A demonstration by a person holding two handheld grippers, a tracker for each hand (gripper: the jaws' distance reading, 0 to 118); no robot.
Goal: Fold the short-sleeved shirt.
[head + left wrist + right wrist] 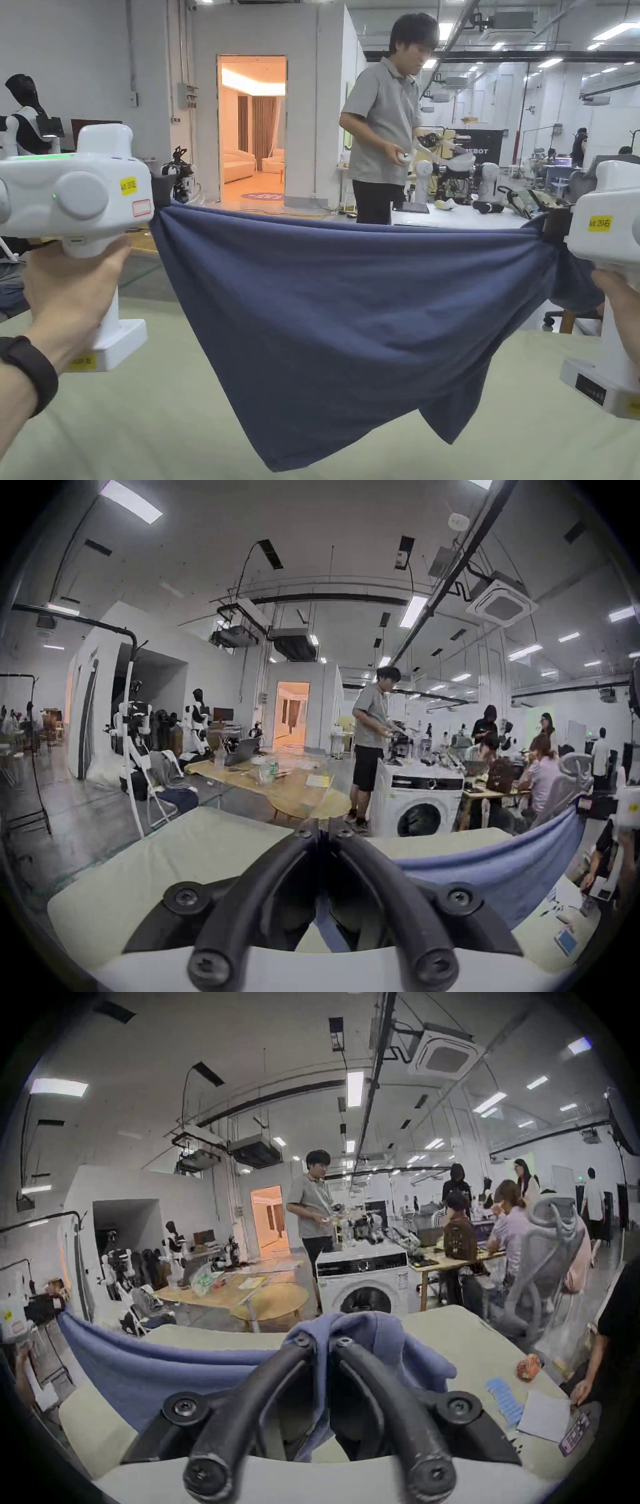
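A navy blue short-sleeved shirt [337, 312] hangs stretched in the air between my two grippers, its lower part drooping toward the pale green table [156, 425]. My left gripper [161, 190] is shut on the shirt's left upper edge. In the left gripper view its jaws [322, 830] pinch a thin fold of blue cloth [485, 871]. My right gripper [555, 225] is shut on the right upper edge, with cloth bunched beyond it. In the right gripper view the jaws [323, 1340] close on bunched fabric [381, 1338].
A person in a grey shirt [382, 125] stands behind the table beside a white washing machine [415, 802]. Several people sit at desks [502, 1227] to the right. Paper [543, 1418] and small items lie on the table's right end. A wooden table [277, 785] stands behind.
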